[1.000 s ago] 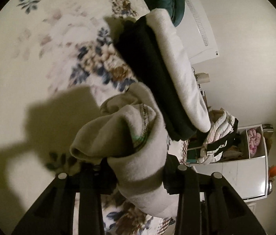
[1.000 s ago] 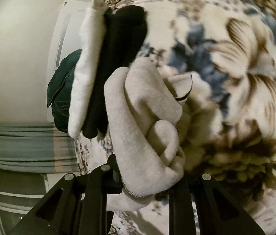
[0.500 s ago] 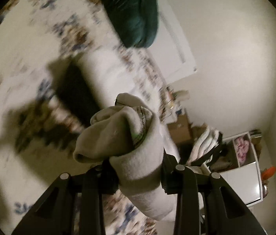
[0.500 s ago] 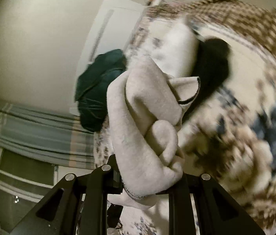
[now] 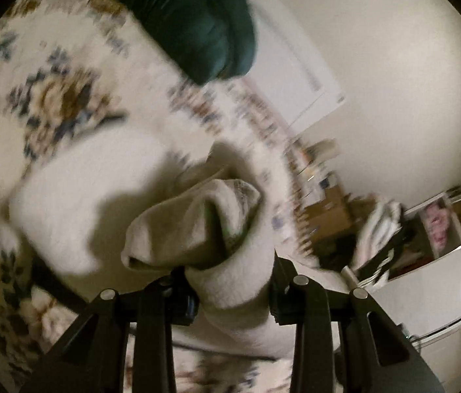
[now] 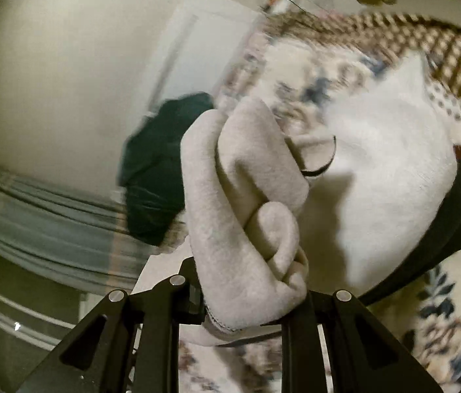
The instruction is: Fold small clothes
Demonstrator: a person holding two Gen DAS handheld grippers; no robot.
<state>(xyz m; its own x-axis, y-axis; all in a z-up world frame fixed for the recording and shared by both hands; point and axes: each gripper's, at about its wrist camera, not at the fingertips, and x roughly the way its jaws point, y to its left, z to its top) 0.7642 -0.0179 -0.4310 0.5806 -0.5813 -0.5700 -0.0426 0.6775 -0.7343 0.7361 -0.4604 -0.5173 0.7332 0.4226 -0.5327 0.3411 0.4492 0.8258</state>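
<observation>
Floral bedspread (image 5: 66, 98) fills most of both views, cream with blue and brown flowers; motion blur heavy. A brown checked blanket (image 6: 427, 49) runs along its far edge in the right wrist view. Dark green pillow (image 5: 197, 23) sits at the head end of the bed, against the white wall panel.

Folded white garment (image 6: 394, 180) lies flat on the bedspread with a black garment (image 6: 453, 229) under or beside its edge, can't tell which. Looks like a finished stack, near the middle of the bed. Same white piece shows blurred in the left wrist view (image 5: 76, 203).

Grey sock bundle (image 5: 204, 229) is bunched, held up off the bed between both tools. Left gripper (image 5: 230, 288) is clamped tight on one end of it, jaws closed to the cloth's thickness. Right gripper (image 6: 247, 304) is pinched on the other end (image 6: 247, 213) the same way. Bundle has a thin dark trim line and a stitched hem, rolled on itself rather than laid flat.

Progress, judged: at least two pieces folded and stacked; this grey one is mid-handling, not yet laid down. A cluttered white shelf unit (image 5: 427, 262) with more fabric sits off the bed's far side; can't tell if that is part of the job.

No readable brands, labels or writing anywhere; blur too strong.
</observation>
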